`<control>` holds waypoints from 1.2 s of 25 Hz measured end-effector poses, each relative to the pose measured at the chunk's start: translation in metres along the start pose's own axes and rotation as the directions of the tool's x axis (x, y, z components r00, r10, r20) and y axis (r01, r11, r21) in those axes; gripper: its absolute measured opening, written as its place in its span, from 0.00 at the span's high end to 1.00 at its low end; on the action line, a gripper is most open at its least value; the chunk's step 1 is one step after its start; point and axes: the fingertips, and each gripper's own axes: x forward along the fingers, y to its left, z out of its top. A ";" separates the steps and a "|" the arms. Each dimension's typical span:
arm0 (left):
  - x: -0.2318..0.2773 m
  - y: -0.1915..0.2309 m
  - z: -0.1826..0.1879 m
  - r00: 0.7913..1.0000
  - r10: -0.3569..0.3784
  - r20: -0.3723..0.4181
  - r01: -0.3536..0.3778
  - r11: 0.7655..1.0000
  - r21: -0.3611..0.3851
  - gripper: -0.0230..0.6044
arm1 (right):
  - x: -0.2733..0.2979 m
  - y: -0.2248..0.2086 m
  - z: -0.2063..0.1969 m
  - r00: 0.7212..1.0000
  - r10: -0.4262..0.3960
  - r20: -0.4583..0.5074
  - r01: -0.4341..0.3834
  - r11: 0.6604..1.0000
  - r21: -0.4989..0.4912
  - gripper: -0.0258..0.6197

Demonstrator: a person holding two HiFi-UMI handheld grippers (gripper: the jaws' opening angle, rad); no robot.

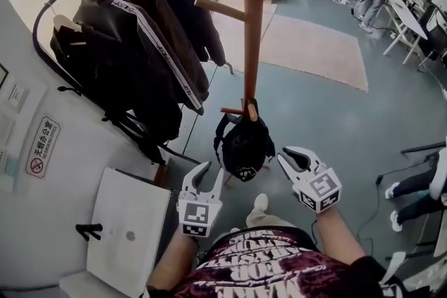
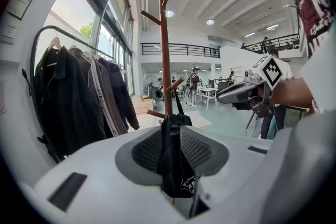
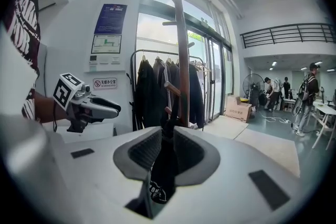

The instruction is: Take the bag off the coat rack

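The bag (image 1: 243,146) hangs by its strap from a low peg (image 1: 241,110) on the rack (image 1: 251,24). The left gripper (image 1: 211,174) is held at the bag's 7 o'clock and the right gripper (image 1: 293,157) at its 4 o'clock. Both sets of jaws are parted, empty and clear of the bag. The strap is best gripped near the peg and lifted over the peg's tip before the bag is drawn back, so that the rack is not tipped.
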 end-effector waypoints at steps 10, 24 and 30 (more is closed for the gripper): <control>0.035 0.000 0.011 1.000 -0.002 -0.030 0.002 1.000 0.008 0.78 | 0.025 -0.023 0.000 0.999 0.048 -0.004 -0.048 0.999 0.023 0.84; 0.088 -0.004 0.036 0.998 0.054 -0.027 -0.054 0.999 0.003 0.78 | 0.062 -0.048 0.005 0.982 0.189 -0.001 -0.189 0.982 0.009 0.83; 0.110 -0.009 0.041 0.996 0.086 -0.019 -0.086 0.996 -0.002 0.78 | 0.072 -0.056 0.002 0.971 0.240 -0.008 -0.240 0.971 -0.009 0.83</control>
